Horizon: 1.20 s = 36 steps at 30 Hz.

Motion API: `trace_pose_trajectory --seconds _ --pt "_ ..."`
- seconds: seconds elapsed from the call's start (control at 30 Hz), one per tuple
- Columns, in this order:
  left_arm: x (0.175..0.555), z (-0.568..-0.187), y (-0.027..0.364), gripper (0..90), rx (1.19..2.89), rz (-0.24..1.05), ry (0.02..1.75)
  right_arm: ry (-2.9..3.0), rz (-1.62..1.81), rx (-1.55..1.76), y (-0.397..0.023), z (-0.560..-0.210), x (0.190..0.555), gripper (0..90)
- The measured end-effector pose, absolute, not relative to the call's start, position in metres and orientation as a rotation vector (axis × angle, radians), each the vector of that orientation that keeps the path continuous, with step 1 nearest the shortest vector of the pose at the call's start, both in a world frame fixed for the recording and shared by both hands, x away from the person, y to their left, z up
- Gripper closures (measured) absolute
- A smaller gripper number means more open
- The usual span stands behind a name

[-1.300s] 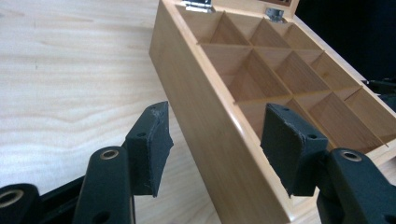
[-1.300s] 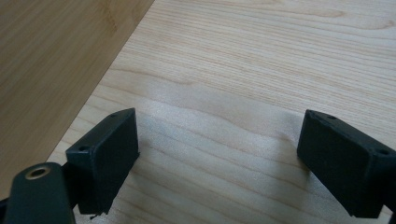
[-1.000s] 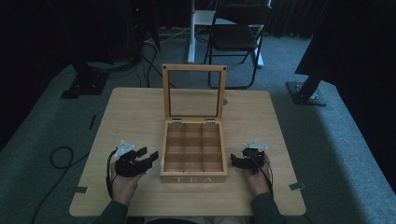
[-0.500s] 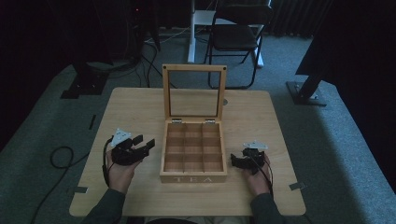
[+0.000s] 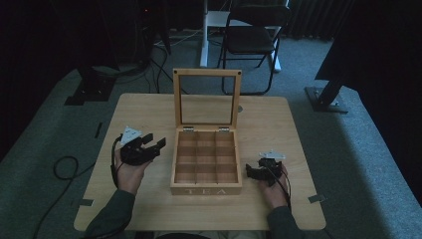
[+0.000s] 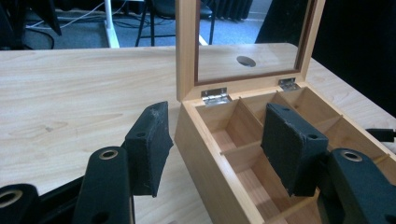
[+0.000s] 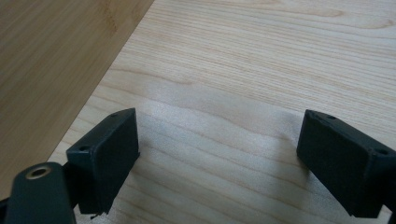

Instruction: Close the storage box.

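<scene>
On the light wooden desk (image 5: pixel 149 114), center, sits a wooden tea box (image 5: pixel 206 164) marked "TEA" on its front wall, lid (image 5: pixel 206 99) standing upright on two metal hinges, clear pane in the lid frame. Inside: a three-by-three grid of compartments, all bare wood. Left hand-held gripper (image 5: pixel 148 144) is just beside the box's left wall, held off the desk in the person's left hand (image 5: pixel 130 172), jaws spread wide, nothing between them; grey three-cornered plate on top. From the left gripper view the left hand-held gripper (image 6: pixel 219 140) straddles the box's near-left wall: one pad (image 6: pixel 148 147) outside over the desk, the other pad (image 6: pixel 292 147) over the compartments, hinges (image 6: pixel 215 95) ahead. Right hand-held gripper (image 5: pixel 259 172) rests low by the box's right wall near its front corner, right hand (image 5: pixel 273 191) behind it, cable trailing back. Right gripper view: right hand-held gripper (image 7: pixel 217 161) jaws wide apart, bare desk grain between, box side (image 7: pixel 51 60) at upper left. Folding chair (image 5: pixel 251 40) beyond the desk on grey carpet.
</scene>
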<state>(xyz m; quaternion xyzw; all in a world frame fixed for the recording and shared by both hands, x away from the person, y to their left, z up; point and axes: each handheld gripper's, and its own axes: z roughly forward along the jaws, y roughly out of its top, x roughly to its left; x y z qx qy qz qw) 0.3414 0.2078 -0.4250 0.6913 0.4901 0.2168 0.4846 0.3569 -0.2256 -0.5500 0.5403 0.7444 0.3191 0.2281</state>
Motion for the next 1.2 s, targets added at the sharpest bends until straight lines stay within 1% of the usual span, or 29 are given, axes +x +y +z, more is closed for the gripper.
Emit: trace_pose_trajectory --seconds 0.47,0.67,1.2 --pt "0.371 -0.422 0.202 42.3 1.682 0.562 1.172 2.048 0.88 1.488 -0.225 -0.55 0.357 12.4" --pt "0.386 -0.415 0.201 42.2 1.686 0.581 1.155 2.048 0.879 1.487 -0.225 -0.55 0.357 12.4" --pt "0.422 -0.404 0.19 41.8 1.74 0.606 1.136 2.048 0.879 1.49 -0.225 -0.55 0.357 12.4"
